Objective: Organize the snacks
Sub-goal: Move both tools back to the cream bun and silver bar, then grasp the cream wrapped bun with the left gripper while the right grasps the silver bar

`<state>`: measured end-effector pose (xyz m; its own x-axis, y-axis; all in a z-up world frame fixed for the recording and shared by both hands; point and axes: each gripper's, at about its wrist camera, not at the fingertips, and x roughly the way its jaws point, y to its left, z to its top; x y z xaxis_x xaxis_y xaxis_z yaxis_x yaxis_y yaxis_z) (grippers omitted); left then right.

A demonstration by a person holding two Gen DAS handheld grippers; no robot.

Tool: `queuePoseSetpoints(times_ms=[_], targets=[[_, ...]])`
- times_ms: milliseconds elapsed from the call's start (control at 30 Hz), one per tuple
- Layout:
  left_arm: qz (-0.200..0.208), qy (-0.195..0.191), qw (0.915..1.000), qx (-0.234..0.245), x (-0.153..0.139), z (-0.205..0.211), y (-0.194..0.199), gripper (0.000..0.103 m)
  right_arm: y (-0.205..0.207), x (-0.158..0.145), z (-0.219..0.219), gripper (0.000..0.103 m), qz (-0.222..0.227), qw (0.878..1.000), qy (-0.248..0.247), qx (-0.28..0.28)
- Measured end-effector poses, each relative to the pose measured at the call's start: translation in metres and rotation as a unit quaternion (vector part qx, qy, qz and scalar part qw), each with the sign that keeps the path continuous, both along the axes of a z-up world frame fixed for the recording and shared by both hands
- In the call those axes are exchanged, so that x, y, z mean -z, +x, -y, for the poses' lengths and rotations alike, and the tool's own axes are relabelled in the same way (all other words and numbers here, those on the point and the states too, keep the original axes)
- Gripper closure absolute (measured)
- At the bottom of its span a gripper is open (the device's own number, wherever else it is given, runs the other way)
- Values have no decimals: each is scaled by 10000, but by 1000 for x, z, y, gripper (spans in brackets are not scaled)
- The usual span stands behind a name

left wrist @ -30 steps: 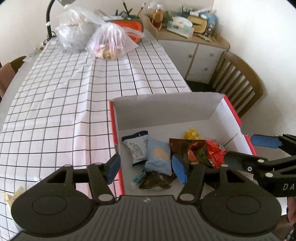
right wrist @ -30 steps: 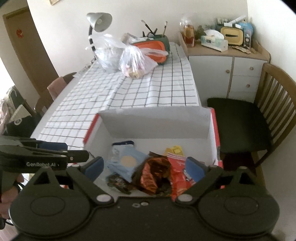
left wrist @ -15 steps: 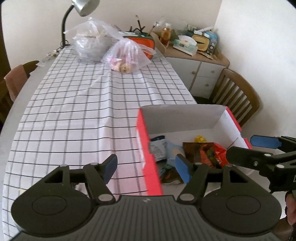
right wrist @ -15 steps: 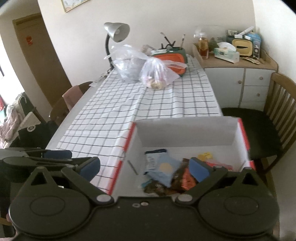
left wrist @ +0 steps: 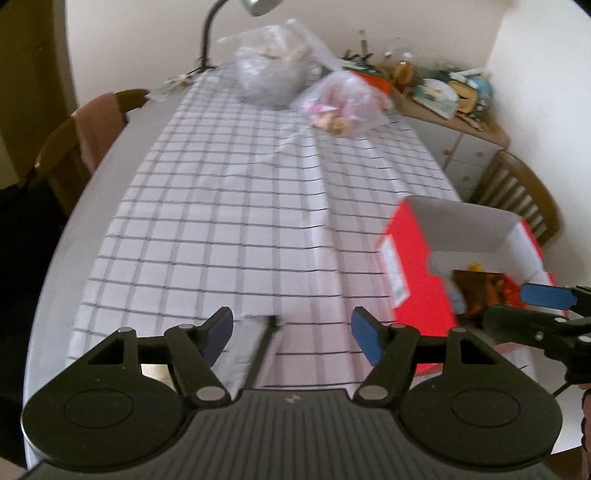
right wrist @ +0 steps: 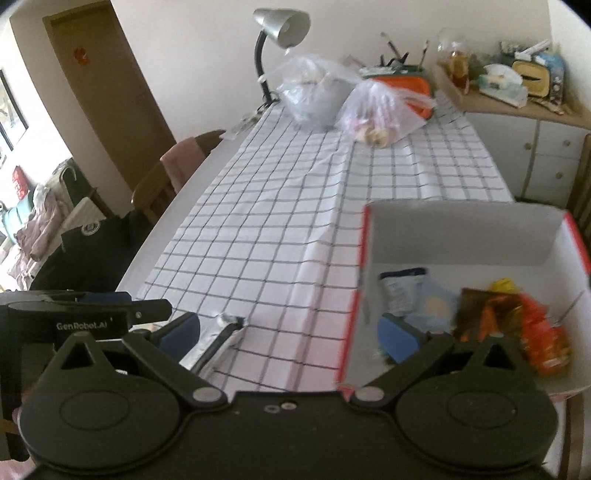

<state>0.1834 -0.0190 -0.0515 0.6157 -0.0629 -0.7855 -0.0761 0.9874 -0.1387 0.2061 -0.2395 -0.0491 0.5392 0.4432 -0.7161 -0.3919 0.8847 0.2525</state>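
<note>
- Dining room with pale walls; a long table (right wrist: 155, 236) carries a white tablecloth (left wrist: 236, 229) with a black grid, viewed from its near end.
- Left claw (left wrist: 291, 334): fingers spread, nothing between them. The jaws have just been opening. It hangs over the near edge of the cloth, to the left of the box.
- Just beyond the left claw a dark, slim, blurred object (left wrist: 264, 343) lies on the near cloth edge; its kind cannot be told.
- Right claw (right wrist: 290, 332): fingers spread wide, nothing between the pads. The jaws have just been opening. Its right finger stands in front of the box interior, its left finger over the near table edge.
- Red box (right wrist: 480, 236) with white inside stands open on the right near part of the table, beside the right claw.
- Snack packets (right wrist: 480, 310) lie in a loose pile on the box floor: a pale blue packet (right wrist: 432, 304), a dark brown one, an orange-red one (right wrist: 546, 339) and a small yellow one at the back.
- Wooden chair (left wrist: 524, 199) stands just past the box, on the right.
- Second chair (right wrist: 173, 177) with a pink cloth draped over it stands at the left side of the table.
- Far end of the table: two clear plastic bags (right wrist: 347, 103) with contents, an orange container (right wrist: 402, 83) behind them, a desk lamp (right wrist: 280, 26).
- White cabinet (right wrist: 535, 144) with a cluttered top stands against the far right wall.
- Brown door (right wrist: 107, 92) at far left.
</note>
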Motion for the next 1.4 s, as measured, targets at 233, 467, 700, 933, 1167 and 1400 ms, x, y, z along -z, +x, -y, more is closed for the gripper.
queuePoseSetpoints(times_ms=[233,467,700,933,1167,1400], targets=[[-140,141,9998,62,13,-49,-8,33,3,21,-42,1,-307,9995,-5,120],[-253,310,9988,283,31,-86,-8,33,8,46,-79,1,-646,9971,-120,377],[-296,614,9894,1283,50,-94,-7,33,20,73,-97,1,-1093,9903,-199,830],[-506,997,9694,2186,72,-87,-2,33,26,93,-125,1,-1295,9862,-298,985],[-805,1037,9602,2467,94,-85,14,33,38,118,-144,5,-1544,9797,-508,1174],[-889,1102,9534,2663,107,-81,23,34,46,132,-168,10,-1512,9779,-847,1172]])
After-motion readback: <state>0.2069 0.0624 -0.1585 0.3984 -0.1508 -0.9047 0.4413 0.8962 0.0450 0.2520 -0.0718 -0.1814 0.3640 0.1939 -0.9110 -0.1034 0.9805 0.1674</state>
